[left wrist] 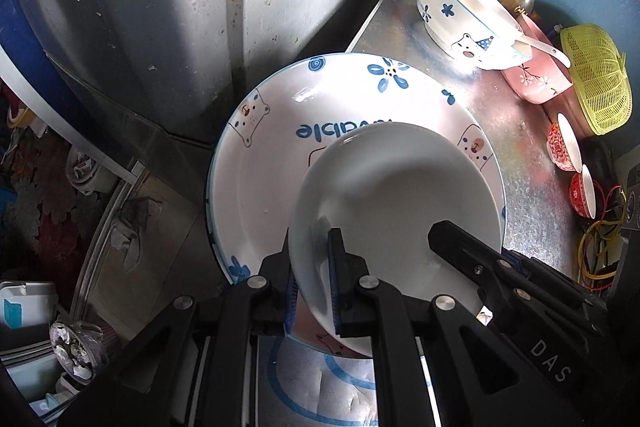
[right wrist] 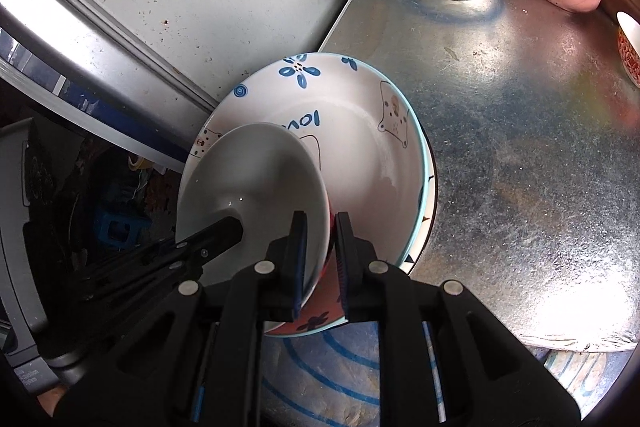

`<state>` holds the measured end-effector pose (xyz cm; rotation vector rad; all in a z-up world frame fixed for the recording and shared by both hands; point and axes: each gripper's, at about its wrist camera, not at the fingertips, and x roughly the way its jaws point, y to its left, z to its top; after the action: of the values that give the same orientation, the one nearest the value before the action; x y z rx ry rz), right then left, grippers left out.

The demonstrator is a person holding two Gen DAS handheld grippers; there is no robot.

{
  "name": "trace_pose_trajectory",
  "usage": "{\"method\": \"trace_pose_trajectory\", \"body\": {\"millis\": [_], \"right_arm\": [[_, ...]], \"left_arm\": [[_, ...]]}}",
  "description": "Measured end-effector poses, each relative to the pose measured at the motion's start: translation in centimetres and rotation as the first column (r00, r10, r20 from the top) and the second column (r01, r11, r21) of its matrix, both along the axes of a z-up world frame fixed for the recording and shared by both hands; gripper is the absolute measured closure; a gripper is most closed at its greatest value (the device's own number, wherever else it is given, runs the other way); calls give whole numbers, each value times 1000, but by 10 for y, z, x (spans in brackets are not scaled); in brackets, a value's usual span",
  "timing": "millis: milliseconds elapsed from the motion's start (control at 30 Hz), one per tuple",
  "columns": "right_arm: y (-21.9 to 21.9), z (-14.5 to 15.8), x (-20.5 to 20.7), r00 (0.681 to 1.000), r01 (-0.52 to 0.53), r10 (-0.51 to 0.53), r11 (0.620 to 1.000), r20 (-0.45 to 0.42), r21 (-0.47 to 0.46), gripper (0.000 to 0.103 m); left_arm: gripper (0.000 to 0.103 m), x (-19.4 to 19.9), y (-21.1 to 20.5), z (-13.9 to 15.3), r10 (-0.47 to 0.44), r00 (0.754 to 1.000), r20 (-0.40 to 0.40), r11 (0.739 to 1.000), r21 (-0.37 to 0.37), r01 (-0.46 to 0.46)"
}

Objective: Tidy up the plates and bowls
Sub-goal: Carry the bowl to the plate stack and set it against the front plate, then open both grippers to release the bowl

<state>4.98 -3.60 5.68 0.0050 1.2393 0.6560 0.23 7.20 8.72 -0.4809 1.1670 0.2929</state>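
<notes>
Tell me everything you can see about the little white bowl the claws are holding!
The small white bowl is plain, glossy and ceramic-looking inside, with a red patterned outside seen from the right wrist view. It looks empty. It is tilted and sits over the big bear-print plate, near the edge of the metal counter; whether it rests on the plate is unclear. The left claw pinches its rim on one side and the right claw pinches the other.

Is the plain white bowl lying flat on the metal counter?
No, the plain white bowl sits tilted over the bear-patterned plate.
</notes>
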Motion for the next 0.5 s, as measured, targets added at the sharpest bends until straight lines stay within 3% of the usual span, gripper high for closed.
{"method": "trace_pose_trajectory", "body": {"millis": [67,200,333,400,500], "right_arm": [[-1,-1,3,1000,0,0,1000,-12,7,87],[1,2,5,1000,-11,11,1000,-11,13,86],[-2,10,6,1000,-9,9,1000,12,25,83],[-5,17,7,999,-8,7,1000,32,29,79],[-11,26,8,998,1,-3,999,65,32,66]], "left_arm": [[87,-1,0,1,1,1000,5,1000,-2,-1],[65,-3,0,7,7,999,34,1000,9,-7],[53,-5,5,13,24,998,60,1000,4,-24],[47,-7,6,17,33,997,74,999,6,-33],[42,-8,5,23,39,995,93,999,20,-42]]}}
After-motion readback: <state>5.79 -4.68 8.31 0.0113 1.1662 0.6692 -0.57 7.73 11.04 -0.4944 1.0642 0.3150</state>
